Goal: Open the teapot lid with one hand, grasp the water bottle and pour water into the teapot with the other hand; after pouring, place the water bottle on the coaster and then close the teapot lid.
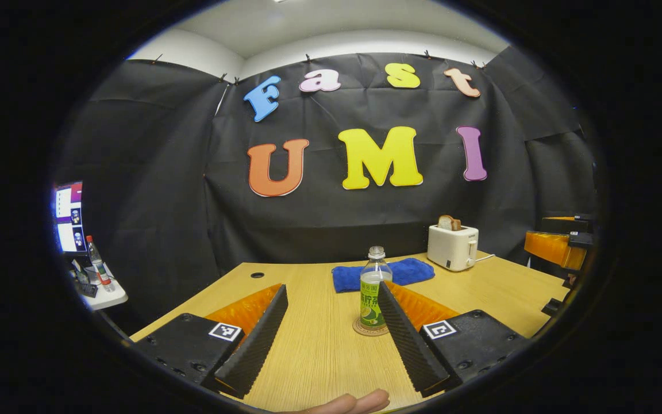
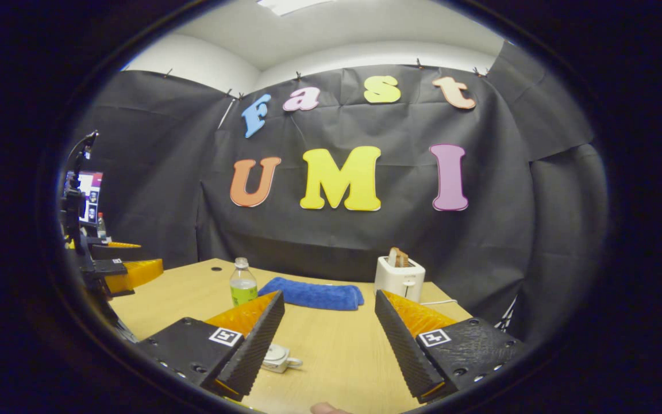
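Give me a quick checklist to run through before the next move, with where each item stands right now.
1. Left tongs open and empty: ok.
2. Right tongs open and empty: ok.
3. Water bottle upright on its coaster, cap off: ok; it stands just ahead of the left tongs.
4. Teapot located: ok, a small white piece with a handle shows behind the right tongs' left finger.
5. Teapot lid on or off: cannot tell, mostly hidden.
6. Table path past the blue towel and toaster: ok, both sit farther back.
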`<state>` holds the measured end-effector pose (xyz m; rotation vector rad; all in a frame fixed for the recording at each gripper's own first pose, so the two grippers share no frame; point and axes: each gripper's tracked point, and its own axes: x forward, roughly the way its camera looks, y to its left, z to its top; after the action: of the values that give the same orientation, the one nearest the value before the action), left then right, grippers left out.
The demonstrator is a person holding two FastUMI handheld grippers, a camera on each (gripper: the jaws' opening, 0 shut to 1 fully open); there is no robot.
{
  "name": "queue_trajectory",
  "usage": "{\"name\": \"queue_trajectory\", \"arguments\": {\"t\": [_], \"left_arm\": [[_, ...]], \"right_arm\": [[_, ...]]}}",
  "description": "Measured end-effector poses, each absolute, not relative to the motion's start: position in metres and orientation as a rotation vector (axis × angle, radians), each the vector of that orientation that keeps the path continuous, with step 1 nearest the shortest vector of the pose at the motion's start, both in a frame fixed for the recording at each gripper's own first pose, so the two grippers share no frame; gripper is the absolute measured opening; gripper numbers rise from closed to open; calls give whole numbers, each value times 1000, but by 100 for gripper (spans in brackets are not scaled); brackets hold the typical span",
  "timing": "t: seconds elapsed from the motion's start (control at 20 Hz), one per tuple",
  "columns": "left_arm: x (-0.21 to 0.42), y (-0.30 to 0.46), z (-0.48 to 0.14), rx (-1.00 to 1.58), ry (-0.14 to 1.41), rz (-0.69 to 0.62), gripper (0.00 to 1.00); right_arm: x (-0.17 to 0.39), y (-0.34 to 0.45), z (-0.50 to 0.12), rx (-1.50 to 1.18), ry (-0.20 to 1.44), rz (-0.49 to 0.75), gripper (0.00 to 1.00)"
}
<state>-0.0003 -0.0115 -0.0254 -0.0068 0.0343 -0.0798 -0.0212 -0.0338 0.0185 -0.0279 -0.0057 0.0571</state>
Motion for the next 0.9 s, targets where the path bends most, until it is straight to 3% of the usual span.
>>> {"name": "queue_trajectory", "arguments": {"t": [0.9], "left_arm": [[-2,-27,-26,17,29,-114,98]], "right_arm": [[-17,-37,13,-29,15,50,95]]}}
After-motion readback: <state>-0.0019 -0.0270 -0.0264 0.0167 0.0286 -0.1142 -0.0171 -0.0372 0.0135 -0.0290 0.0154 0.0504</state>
